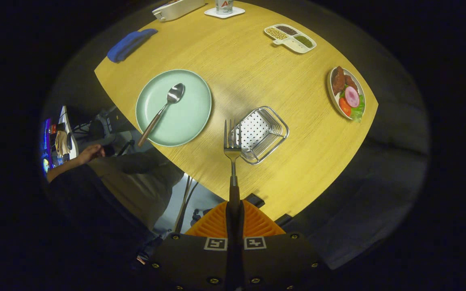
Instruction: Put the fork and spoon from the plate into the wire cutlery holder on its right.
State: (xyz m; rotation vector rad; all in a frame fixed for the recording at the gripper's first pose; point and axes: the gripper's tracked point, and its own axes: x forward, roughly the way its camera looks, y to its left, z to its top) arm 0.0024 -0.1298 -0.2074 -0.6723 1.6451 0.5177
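Note:
My gripper is shut on the fork, holding it by its dark handle high above the wooden table. The fork's metal tines point away from me and overlap the left edge of the wire cutlery holder far below. The holder is a silver wire basket with a perforated bottom and stands to the right of the pale green plate. The spoon lies across the plate, bowl toward the far side, wooden handle reaching past the plate's near rim.
A dish of meat and vegetables sits at the table's right edge. Farther off lie a divided tray of grains, a can on a coaster, a white tray and a folded blue cloth. A person stands left of the table.

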